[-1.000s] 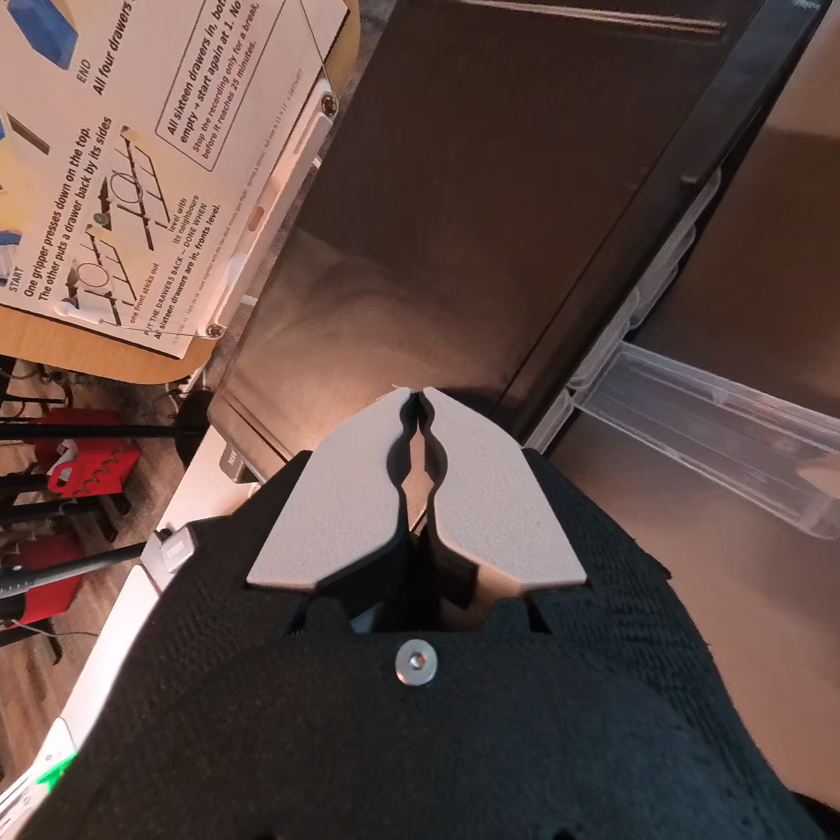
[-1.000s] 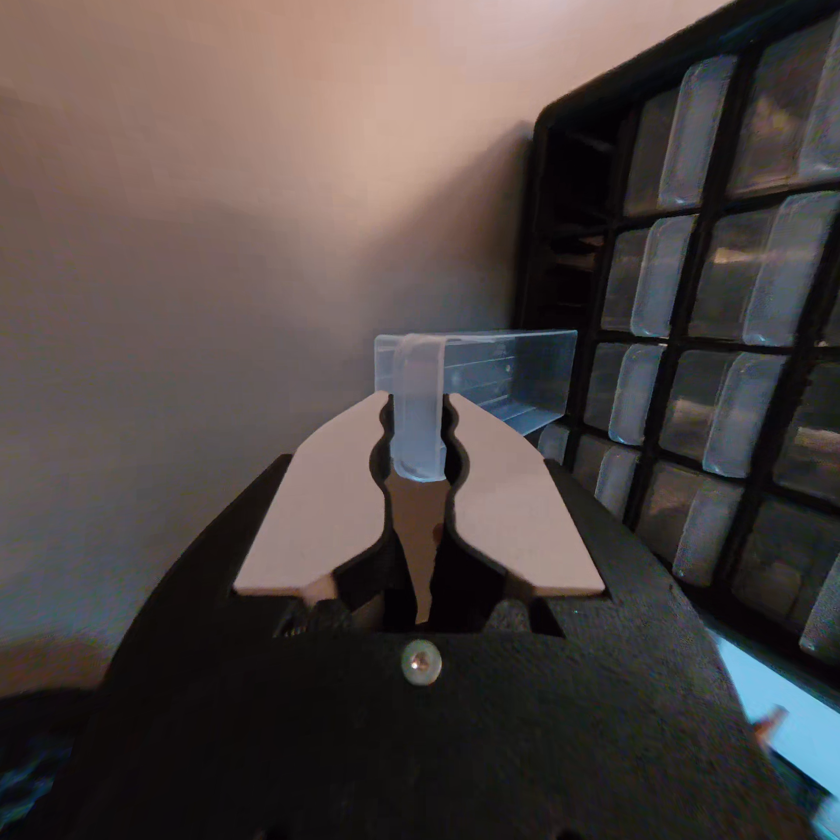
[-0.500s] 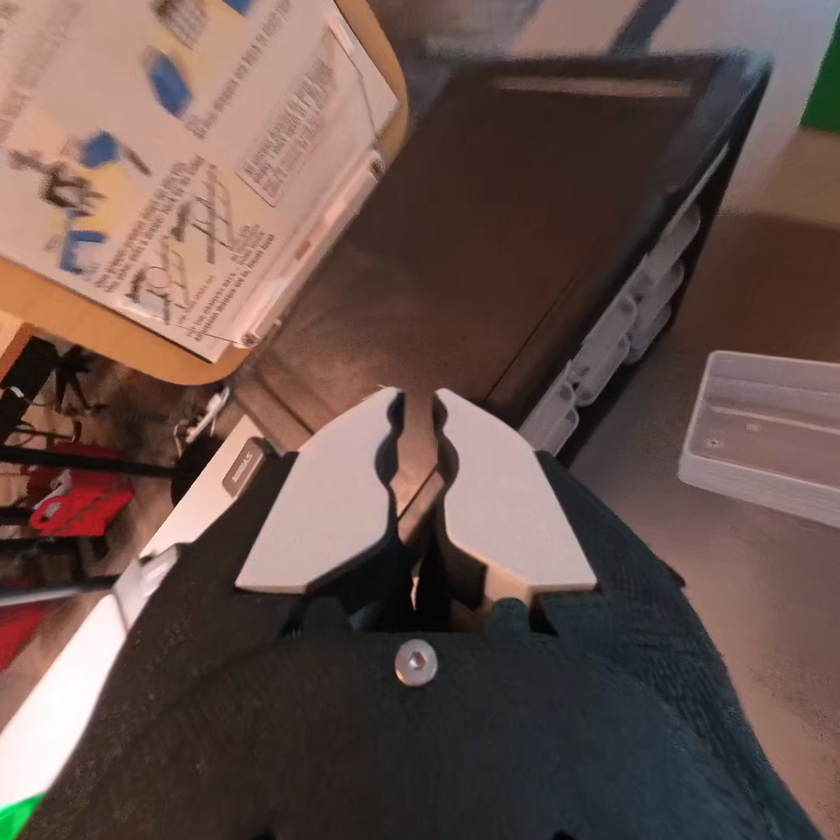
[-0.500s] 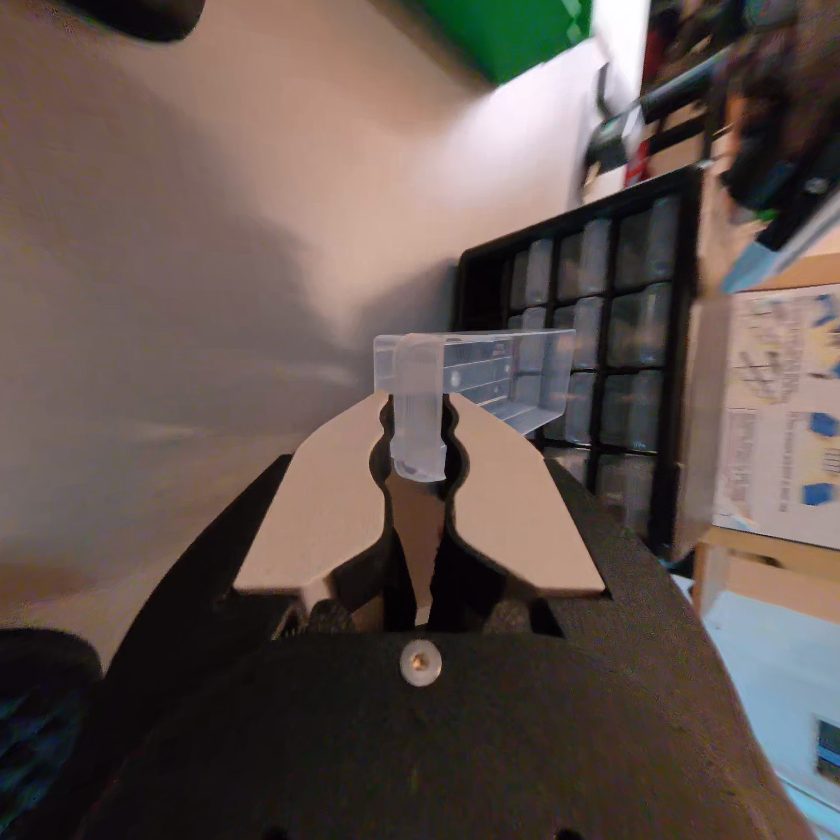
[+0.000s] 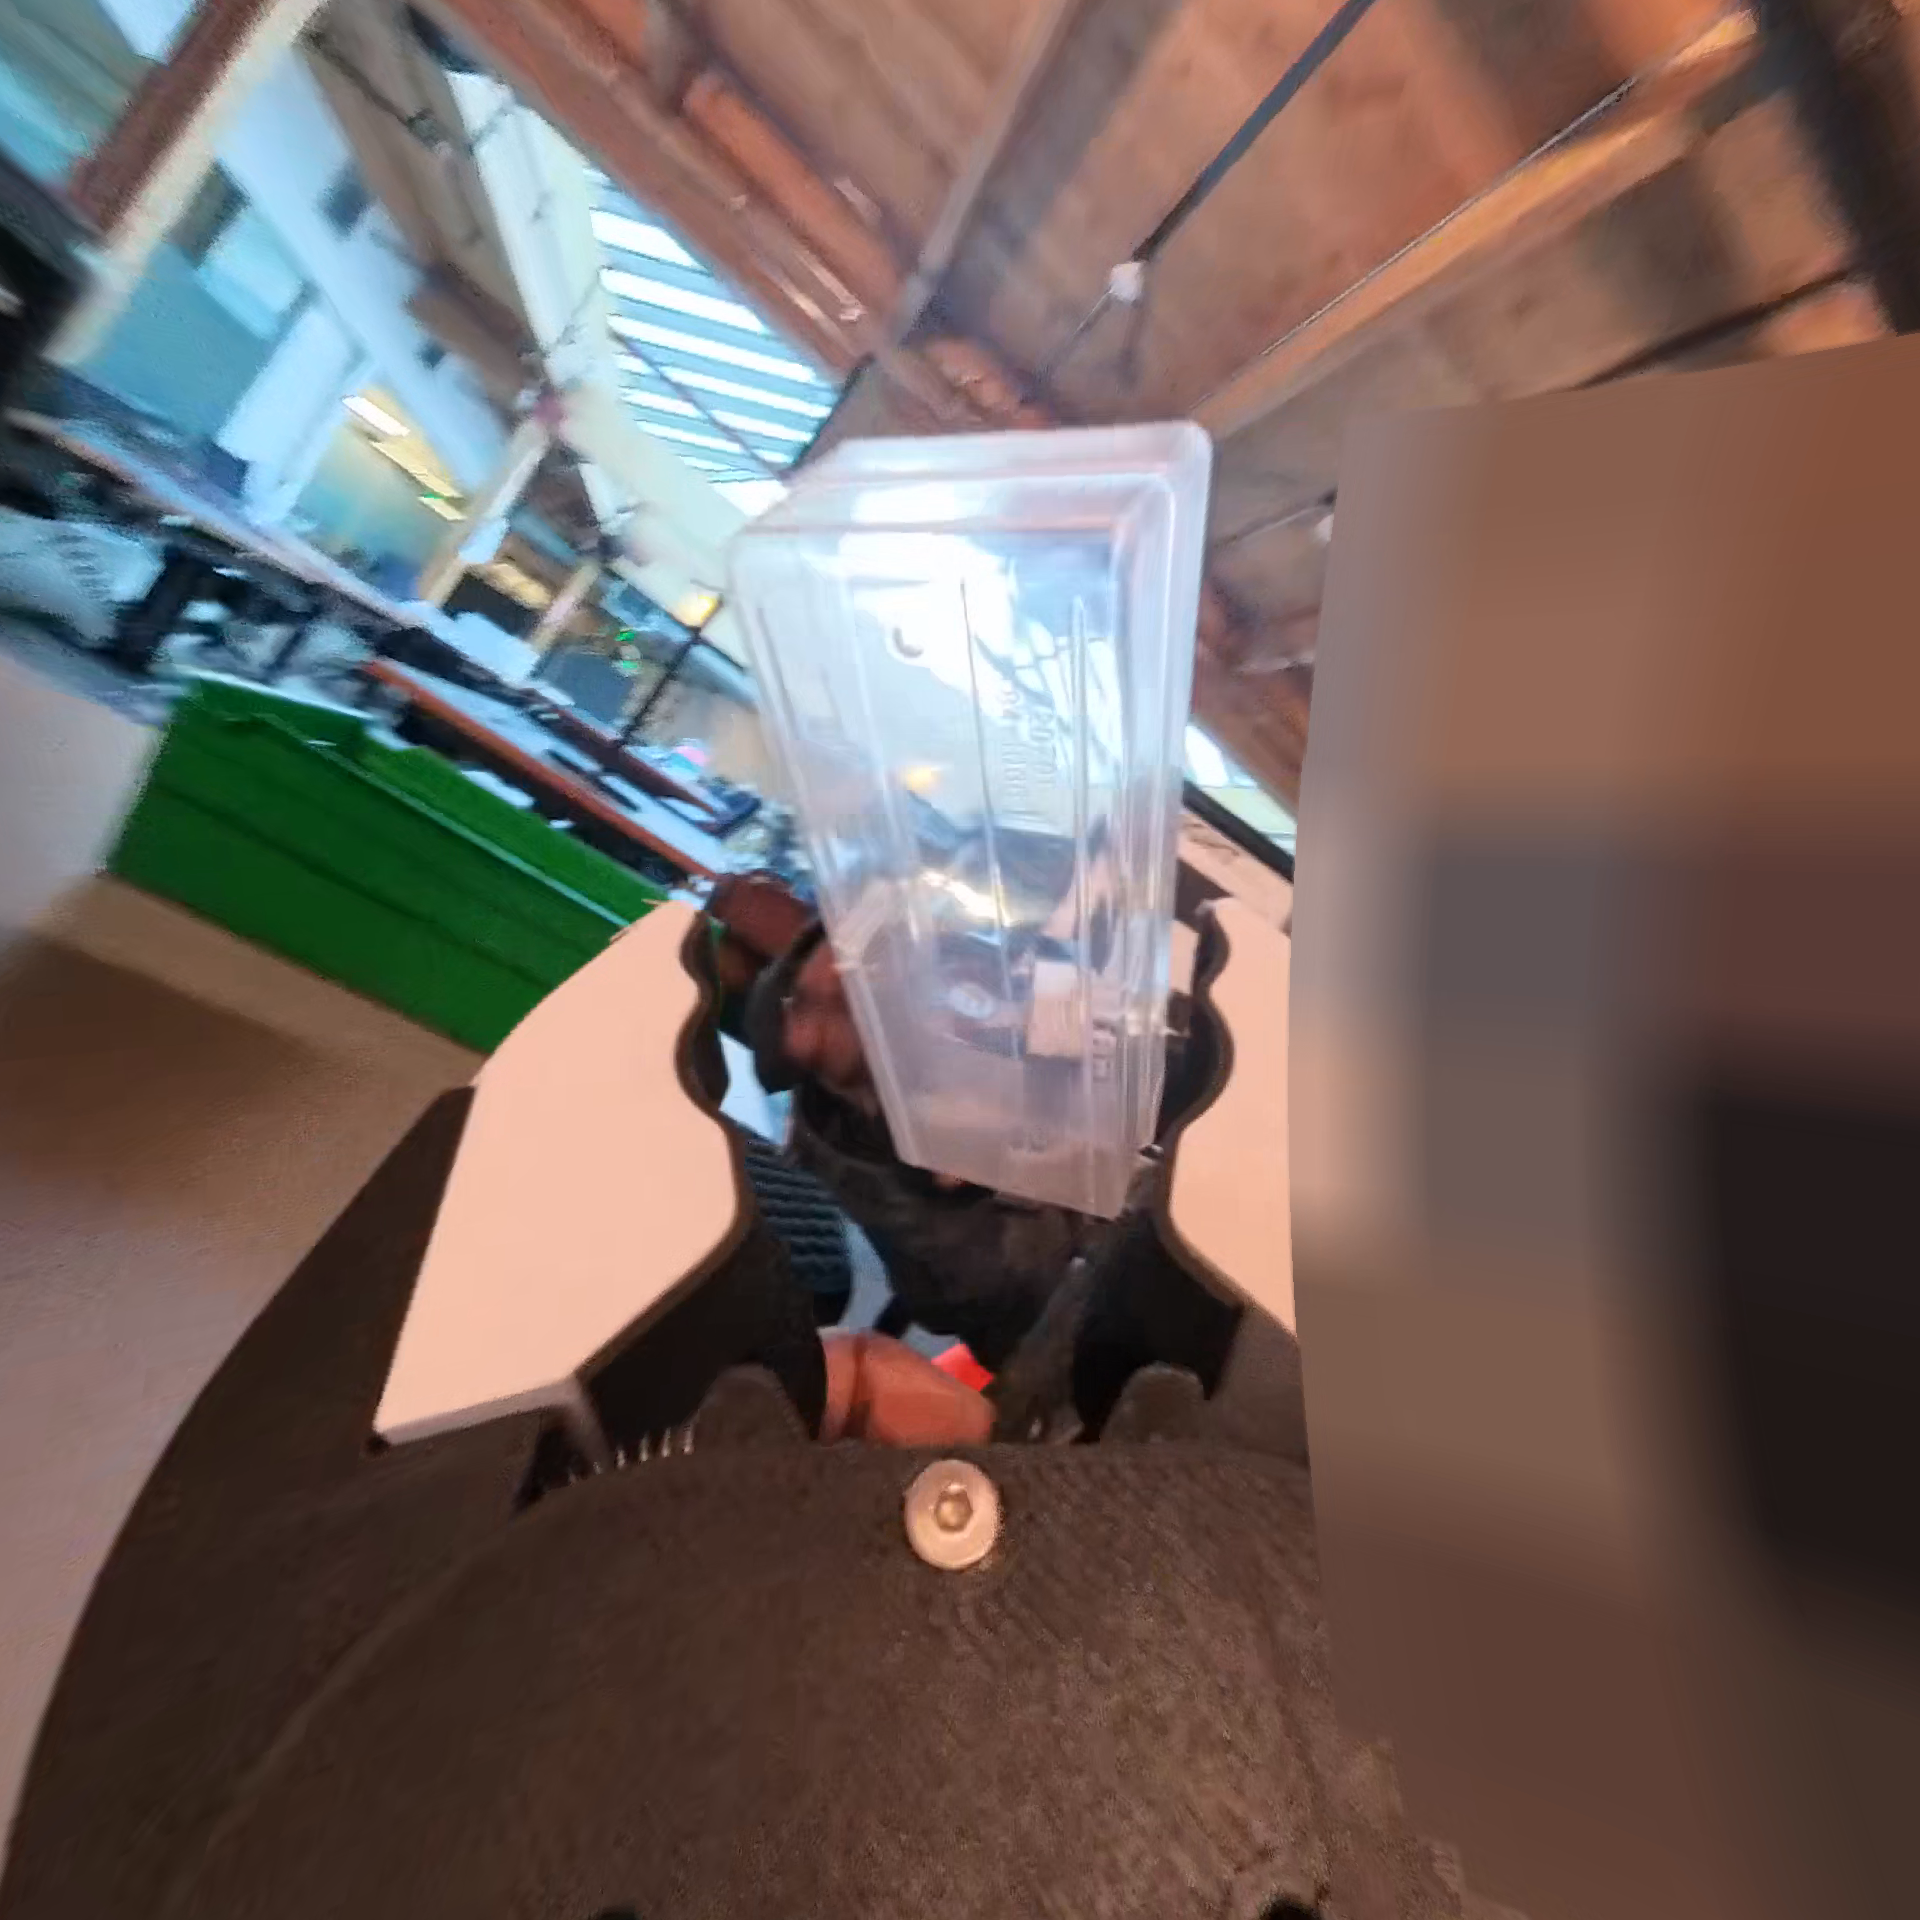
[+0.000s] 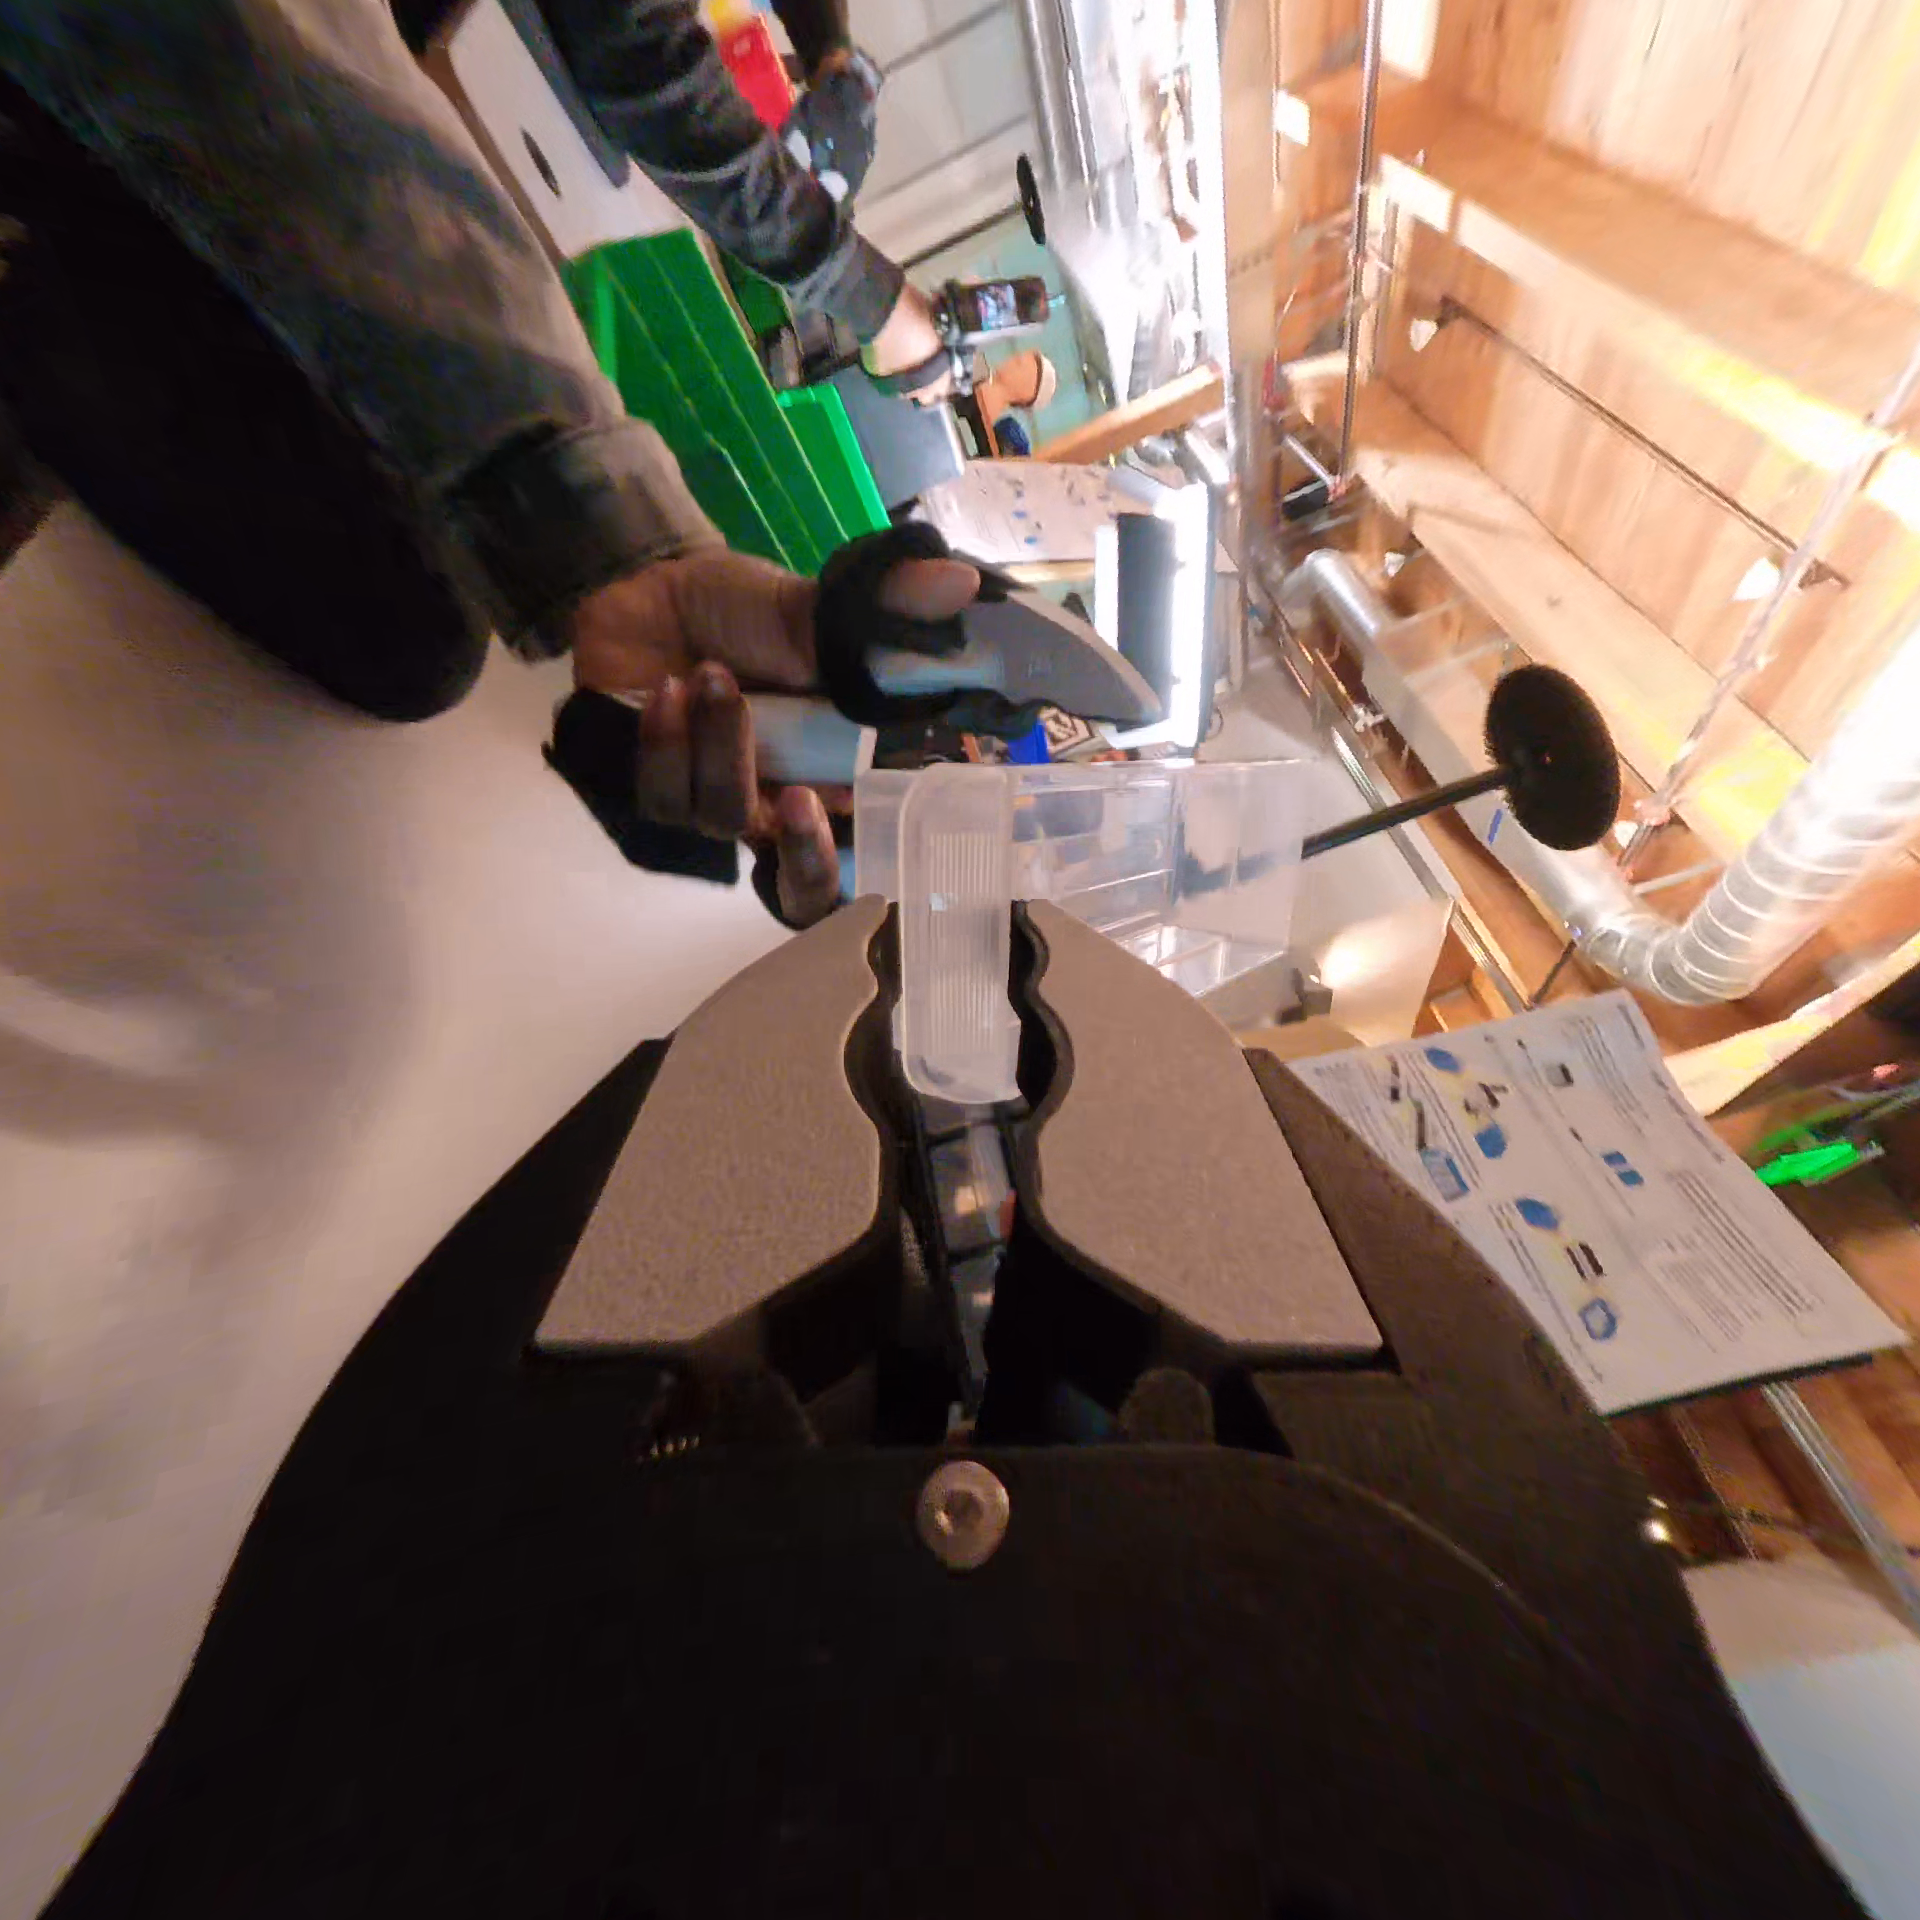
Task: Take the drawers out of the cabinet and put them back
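A clear drawer is up in the air, pinched by its front tab, well away from any cabinet I can see.

The right tool [image 6: 951, 914] is clamped on the handle tab of the drawer [image 6: 1081, 842]. The left tool [image 5: 951, 997] stands spread wide, the drawer's body between its fingers [image 5: 613, 1091], with no firm grip that I can make out. It looks light, stiff, thin-walled and slick; I'd hold the tab or straddle the side walls, gently.

Grey tongs [image 6: 951, 940], black housing, dark sleeve [image 6: 436, 416]
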A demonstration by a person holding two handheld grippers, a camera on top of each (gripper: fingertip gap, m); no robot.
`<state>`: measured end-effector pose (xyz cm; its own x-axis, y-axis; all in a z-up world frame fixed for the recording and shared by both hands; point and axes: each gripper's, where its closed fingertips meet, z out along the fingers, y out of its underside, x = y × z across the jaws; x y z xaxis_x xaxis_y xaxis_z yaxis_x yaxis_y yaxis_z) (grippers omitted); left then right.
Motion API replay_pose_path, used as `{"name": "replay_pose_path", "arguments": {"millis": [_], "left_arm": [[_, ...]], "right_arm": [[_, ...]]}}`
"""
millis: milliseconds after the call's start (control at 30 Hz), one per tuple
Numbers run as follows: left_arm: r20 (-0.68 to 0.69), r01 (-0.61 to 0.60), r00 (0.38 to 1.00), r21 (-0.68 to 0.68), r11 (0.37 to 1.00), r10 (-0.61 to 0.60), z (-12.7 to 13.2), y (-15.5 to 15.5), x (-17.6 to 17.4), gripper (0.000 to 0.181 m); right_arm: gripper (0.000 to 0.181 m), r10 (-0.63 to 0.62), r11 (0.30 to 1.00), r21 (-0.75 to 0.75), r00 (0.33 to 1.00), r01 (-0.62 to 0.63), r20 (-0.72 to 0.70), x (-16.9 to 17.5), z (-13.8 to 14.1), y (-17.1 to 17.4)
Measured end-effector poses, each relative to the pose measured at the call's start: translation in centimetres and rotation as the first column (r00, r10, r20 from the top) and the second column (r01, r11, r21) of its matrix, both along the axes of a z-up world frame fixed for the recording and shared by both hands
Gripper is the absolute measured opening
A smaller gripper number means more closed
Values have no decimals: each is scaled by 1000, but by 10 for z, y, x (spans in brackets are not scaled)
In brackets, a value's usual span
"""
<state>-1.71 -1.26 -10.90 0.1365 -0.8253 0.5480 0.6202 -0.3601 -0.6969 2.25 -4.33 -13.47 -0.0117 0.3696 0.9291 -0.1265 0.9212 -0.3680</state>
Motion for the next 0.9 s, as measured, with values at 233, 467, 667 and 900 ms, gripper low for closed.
{"name": "replay_pose_path", "arguments": {"millis": [233, 467, 667, 900], "left_arm": [[-104, 2, 995, 145, 989, 14, -15, -11, 8, 66], [-246, -178, 935, 296, 938, 255, -25, -2, 6, 65], [-284, -270, 881, 353, 896, 378, -32, 7, -1, 65], [-406, -227, 823, 406, 885, 397, -48, 7, 11, 64]], "right_arm": [[20, 28, 999, -48, 997, -25, 66, -12, -21, 2], [34, -76, 927, -350, 981, 137, 181, -9, -35, 34], [84, 195, 479, -859, 933, 179, 303, -1, -31, 50], [100, 195, 519, -790, 855, 326, 481, -19, -45, 37]]}}
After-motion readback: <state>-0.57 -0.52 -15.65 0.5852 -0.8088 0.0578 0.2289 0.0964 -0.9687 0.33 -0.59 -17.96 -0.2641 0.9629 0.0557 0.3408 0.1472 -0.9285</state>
